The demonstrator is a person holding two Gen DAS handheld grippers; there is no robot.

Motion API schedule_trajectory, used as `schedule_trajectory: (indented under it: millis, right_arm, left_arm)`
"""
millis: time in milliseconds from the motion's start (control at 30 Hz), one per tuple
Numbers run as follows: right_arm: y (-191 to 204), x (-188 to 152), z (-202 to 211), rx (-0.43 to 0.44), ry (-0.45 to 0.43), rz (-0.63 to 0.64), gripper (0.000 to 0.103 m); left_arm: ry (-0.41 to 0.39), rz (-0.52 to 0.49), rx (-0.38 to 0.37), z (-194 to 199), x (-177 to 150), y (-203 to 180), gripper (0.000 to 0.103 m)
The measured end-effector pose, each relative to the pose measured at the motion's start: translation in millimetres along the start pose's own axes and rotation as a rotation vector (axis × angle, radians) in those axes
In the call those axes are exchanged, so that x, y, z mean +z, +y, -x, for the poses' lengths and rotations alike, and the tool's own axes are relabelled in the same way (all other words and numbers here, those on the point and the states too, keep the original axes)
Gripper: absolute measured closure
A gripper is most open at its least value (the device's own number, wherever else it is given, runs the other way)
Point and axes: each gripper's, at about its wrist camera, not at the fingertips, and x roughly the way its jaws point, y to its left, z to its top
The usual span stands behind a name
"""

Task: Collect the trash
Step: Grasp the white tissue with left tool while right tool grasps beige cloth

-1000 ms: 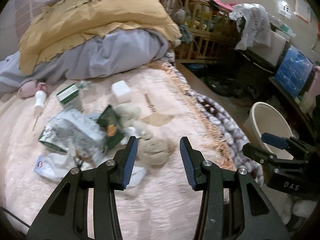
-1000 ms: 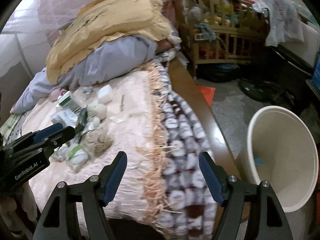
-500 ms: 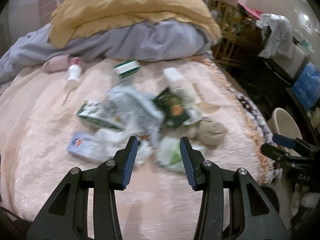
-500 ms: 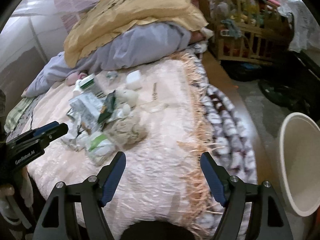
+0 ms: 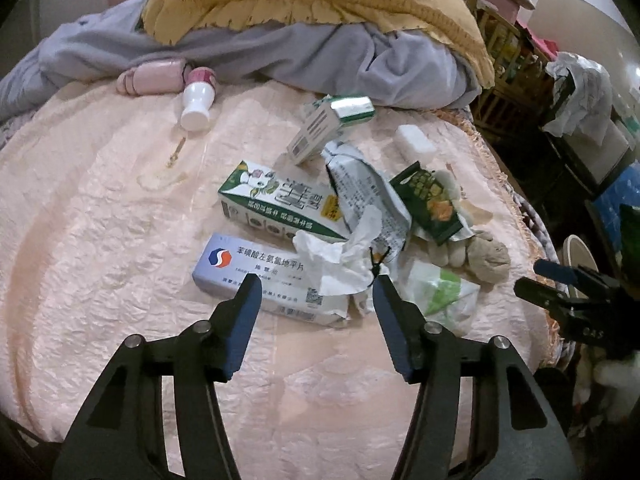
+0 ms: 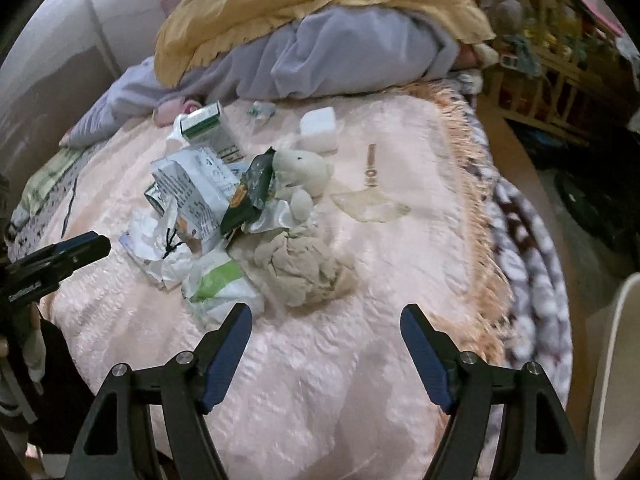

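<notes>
A heap of trash lies on the pink bedspread [image 5: 100, 240]: a white-blue medicine box [image 5: 256, 272], a green-white carton [image 5: 276, 200], crumpled white paper [image 5: 340, 260], a dark snack wrapper [image 5: 432, 204] and a beige wad [image 5: 488, 256]. My left gripper [image 5: 317, 284] hovers over the near end of the box and the paper. Its jaws are opening and the pads touch nothing. My right gripper [image 6: 326, 312] stands open above bare bedspread, just in front of the beige wad [image 6: 304, 276] and a green-white wrapper [image 6: 220, 284].
Yellow and grey bedding [image 5: 320, 20] is piled behind the heap. A white bottle [image 5: 196, 108] and a white block [image 6: 318, 130] lie further back. A white bin [image 6: 616, 360] stands on the floor right of the fringed bed edge [image 6: 472, 200], near a wooden crib [image 6: 560, 60].
Both grippers have swung left and down toward the trash heap, which now fills the middle of each view. The left jaws have widened. The bin has slid to the right edge.
</notes>
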Motion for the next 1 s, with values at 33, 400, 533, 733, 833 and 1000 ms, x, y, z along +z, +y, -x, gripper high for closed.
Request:
schedule_trajectory:
  millis: [33, 400, 533, 733, 833, 1000]
  right_arm:
    - [1.0, 3.2, -4.4, 0.002, 0.007, 0.008, 0.029]
    - [5.6, 26.1, -46.2, 0.024, 0.061, 0.035, 0.029]
    - [5.9, 25.5, -49.2, 0.022, 0.068, 0.044, 0.058]
    - [-4.5, 13.2, -19.6, 0.072, 0.016, 0.014, 0.073]
    - [-10.4, 4.8, 4.8, 0.096, -0.03, -0.011, 0.073]
    - [-19.6, -10.5, 30.6, 0.101, -0.071, -0.045, 0.073]
  left_arm:
    - [0.008, 0.0, -0.003, -4.2, 0.4, 0.2, 0.046]
    - [0.042, -0.016, -0.065, -51.4, 13.2, -14.5, 0.047]
    - [0.055, -0.063, -0.079, -57.0, 8.9, -29.7, 0.065]
    - [0.069, -0.071, -0.126, -46.3, 8.5, -34.9, 0.098]
    - [0.048, -0.051, -0.177, -27.5, 13.6, -33.3, 0.098]
    - [0.002, -0.074, -0.216, -0.9, 21.7, -49.1, 0.098]
